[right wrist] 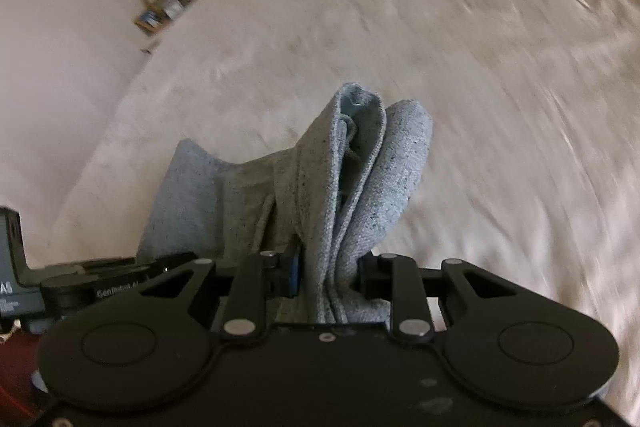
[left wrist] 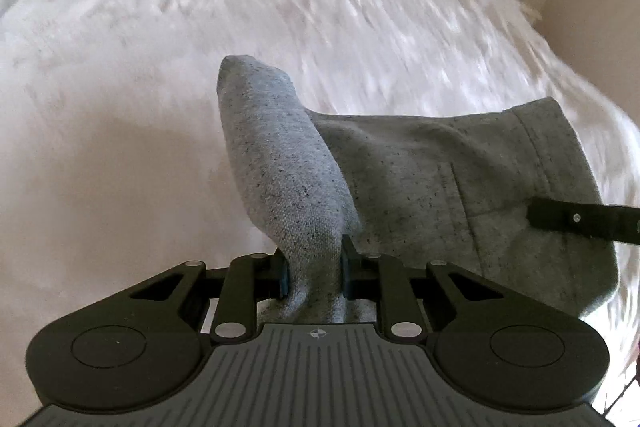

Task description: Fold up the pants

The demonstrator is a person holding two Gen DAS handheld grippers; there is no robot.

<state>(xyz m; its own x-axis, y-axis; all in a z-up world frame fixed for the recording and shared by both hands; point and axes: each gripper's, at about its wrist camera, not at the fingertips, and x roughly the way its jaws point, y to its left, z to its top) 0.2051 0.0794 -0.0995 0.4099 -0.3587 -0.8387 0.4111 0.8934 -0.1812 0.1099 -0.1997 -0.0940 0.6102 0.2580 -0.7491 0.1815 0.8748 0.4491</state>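
In the left wrist view, the left gripper [left wrist: 314,269] has its fingers clamped on a narrow bunch of the grey pants [left wrist: 420,179], which trail onto the white bed [left wrist: 120,107]; so small a bite could slip free as the cloth is carried. In the right wrist view, the right gripper [right wrist: 328,273] pinches several bunched layers and a drawstring, so one layer may slide out and skew the fold.

My left gripper [left wrist: 314,273] is matte black, with two round caps, silver rivets on its linkage bars, blue pads inside the fingers and a grey ribbed plate bearing a small crosshair mark. My right gripper [right wrist: 330,277] matches, though its plate is plain black and scuffed.
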